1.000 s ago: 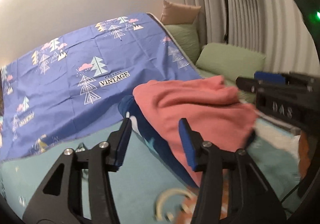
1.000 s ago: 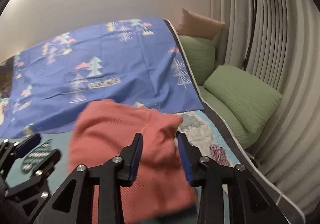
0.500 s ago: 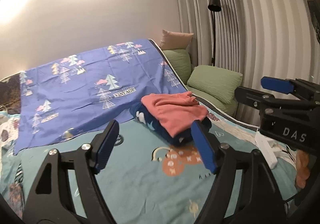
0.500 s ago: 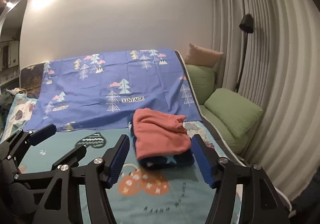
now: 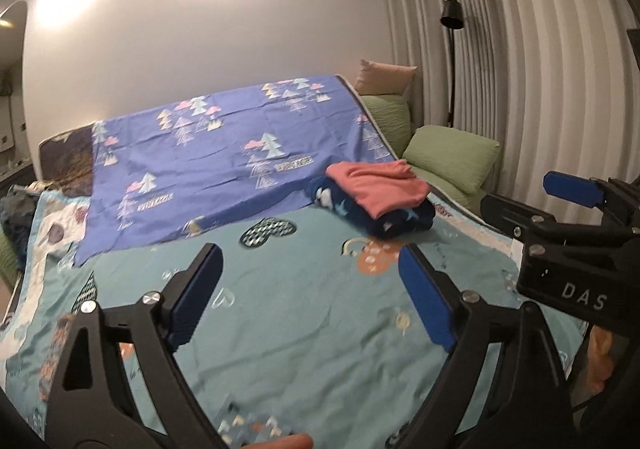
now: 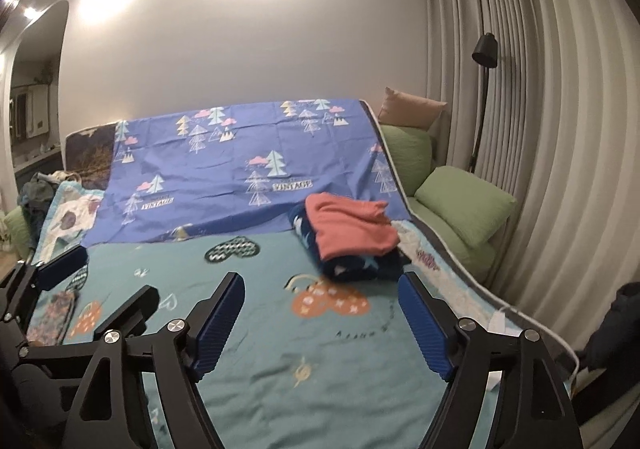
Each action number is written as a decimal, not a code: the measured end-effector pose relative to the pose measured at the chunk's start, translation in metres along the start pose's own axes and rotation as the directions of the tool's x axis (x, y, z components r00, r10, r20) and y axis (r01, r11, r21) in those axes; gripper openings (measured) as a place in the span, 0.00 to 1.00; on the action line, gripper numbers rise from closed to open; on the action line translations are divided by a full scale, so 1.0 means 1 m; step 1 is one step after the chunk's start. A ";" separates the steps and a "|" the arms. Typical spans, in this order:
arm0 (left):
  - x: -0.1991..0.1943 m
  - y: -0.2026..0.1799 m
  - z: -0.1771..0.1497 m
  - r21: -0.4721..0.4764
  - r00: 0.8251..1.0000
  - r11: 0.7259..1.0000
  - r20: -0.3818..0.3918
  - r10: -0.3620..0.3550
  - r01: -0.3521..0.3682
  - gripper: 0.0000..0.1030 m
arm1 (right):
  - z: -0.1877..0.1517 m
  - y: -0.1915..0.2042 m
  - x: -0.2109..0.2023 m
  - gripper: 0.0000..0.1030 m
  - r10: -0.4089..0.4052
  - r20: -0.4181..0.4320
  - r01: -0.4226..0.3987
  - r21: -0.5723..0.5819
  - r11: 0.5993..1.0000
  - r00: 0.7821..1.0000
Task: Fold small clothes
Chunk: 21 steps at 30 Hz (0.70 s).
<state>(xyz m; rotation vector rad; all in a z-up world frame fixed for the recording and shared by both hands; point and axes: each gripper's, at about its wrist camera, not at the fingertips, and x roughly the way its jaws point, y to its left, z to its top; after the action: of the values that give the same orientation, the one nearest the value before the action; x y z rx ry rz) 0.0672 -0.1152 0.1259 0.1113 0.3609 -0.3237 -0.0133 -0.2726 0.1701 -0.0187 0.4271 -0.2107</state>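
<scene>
Behind, "VINTAGE" showed on the blue sheet (image 6: 248, 153); "DAS" marked the right gripper (image 5: 576, 249). Both it and the left gripper (image 5: 312, 297) were opening, empty, well short of the folded clothes (image 6: 352, 241).

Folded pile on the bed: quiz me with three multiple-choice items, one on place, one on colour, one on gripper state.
1. What does the coral garment lie on?
A. the green pillow
B. a folded navy garment
C. the floor

2. What colour is the tree-print sheet?
A. blue
B. yellow
C. white

3. How are both grippers?
A. clamped on the coral garment
B. holding the sheet
C. empty, jaws apart

Answers:
1 B, it rests atop the navy garment.
2 A, blue across the bed's far half.
3 C, the left gripper and right gripper are opening with nothing between the pads.
</scene>
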 end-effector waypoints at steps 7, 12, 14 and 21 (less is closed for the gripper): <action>-0.010 0.028 -0.025 -0.060 0.998 0.997 -0.049 0.047 -0.050 0.87 | -0.021 0.024 -0.007 0.80 0.031 -0.051 -0.032 -0.011 0.999 0.998; -0.009 0.041 -0.038 -0.075 0.991 0.991 -0.091 0.103 -0.110 0.87 | -0.029 0.033 -0.002 0.80 0.034 -0.082 -0.037 -0.025 0.999 0.996; -0.008 0.043 -0.042 -0.069 0.987 0.989 -0.103 0.125 -0.132 0.87 | -0.032 0.035 0.000 0.80 0.045 -0.095 -0.047 -0.020 0.999 0.994; -0.009 0.053 -0.050 -0.076 0.977 0.981 -0.130 0.168 -0.179 0.87 | -0.044 0.037 0.011 0.80 0.076 -0.135 -0.077 -0.005 0.997 0.988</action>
<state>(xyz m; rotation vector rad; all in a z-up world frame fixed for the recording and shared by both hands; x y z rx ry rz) 0.0602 -0.0541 0.0850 0.0769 0.4840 -0.1279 -0.0140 -0.2372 0.1236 0.0022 0.5625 -0.1349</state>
